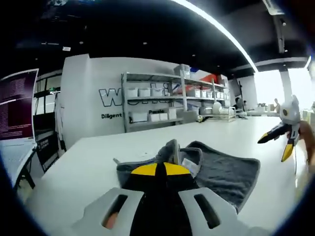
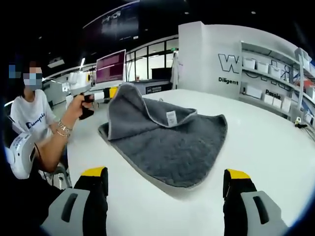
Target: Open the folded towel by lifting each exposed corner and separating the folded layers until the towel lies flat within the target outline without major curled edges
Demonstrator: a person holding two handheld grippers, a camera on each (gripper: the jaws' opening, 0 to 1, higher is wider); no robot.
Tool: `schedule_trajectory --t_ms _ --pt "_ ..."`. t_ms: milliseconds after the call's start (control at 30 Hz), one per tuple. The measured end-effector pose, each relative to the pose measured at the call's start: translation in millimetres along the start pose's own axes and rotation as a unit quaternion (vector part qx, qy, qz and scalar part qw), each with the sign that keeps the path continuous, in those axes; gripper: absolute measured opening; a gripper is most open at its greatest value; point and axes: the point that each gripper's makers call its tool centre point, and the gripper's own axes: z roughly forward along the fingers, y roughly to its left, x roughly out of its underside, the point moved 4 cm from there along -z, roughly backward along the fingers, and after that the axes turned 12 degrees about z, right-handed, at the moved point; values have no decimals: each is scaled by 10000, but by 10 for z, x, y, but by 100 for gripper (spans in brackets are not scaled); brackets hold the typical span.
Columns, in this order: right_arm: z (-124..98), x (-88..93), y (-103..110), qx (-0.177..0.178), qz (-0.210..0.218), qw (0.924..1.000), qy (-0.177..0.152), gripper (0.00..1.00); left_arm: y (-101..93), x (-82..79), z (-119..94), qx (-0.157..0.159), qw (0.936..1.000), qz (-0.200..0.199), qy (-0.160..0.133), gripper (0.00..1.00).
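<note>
L gripper (image 1: 156,169) is sitting with jaws closed together, yellow tips meeting on a raised corner of the towel (image 1: 221,169); in the right gripper view that same L gripper (image 2: 109,93) is holding the corner up off the table (image 2: 266,132), so the fabric is peaking there and draping down toward the R side. R gripper (image 2: 166,179) is hanging with jaws spread wide, nothing between them, just short of the towel's (image 2: 167,142) near edge; in the left gripper view it (image 1: 276,142) is sitting off to the side, apart from the cloth, jaws parted. Key relation: the towel is lying straight ahead of the R jaws, its long axis running from the lifted corner at L down to the low, flat end at R, w/ a white label (image 2: 171,118) showing on the upper layer. The free near edge is closer to the R gripper, so that's prob. the one to take the next corner while L is keeping tension. No target outline is readable on the table. Containers: white bins on the shelves (image 1: 157,103) in the bkgd, contents too small to tell. A person (image 2: 32,118) is sitting at the table's far side, holding the L tool.
</note>
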Motion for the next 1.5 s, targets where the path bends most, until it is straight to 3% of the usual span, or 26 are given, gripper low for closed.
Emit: schedule_trajectory --t_ms 100,267,400,700,900,1033,1167,1200,1300,1367,1433,1500 --pt "7 -22 6 -32 -15 10000 -9 99 264 73 -152 -508 9983 204 192 2" --pt "13 -46 -1 -24 -53 10000 16 99 540 175 -384 -1049 9931 351 388 2" --pt "44 -46 31 -56 -69 10000 32 99 729 271 -574 -1489 9847 620 665 2" --pt "87 -86 22 -83 -96 9999 82 99 997 524 -777 -2010 9697 834 1112 2" --pt "92 -127 29 -99 -131 9998 75 99 1176 662 -984 -2437 9528 1022 1498 2" --pt "106 -135 33 -105 -143 9998 93 99 1301 729 -1093 -2754 9346 1336 1815 2" --pt "111 -138 40 -112 -149 9998 85 99 1329 770 -1117 -2825 9299 1369 1914 2" --pt "125 -145 21 -119 -147 9998 105 99 1379 839 -1188 -2984 9192 1493 2092 2" --pt "136 -154 -4 -112 -110 9998 94 99 1409 909 -1234 -3061 9087 1612 2335 2" --pt "141 -163 -11 -113 -85 9999 83 99 1404 936 -1242 -3049 9088 1586 2367 3" --pt "142 -182 -13 -132 -78 9999 71 99 1357 958 -1213 -2898 9202 1345 2261 3" --pt "137 -216 -22 -176 -71 9998 54 99 1343 960 -1201 -2828 9239 1301 2225 3"
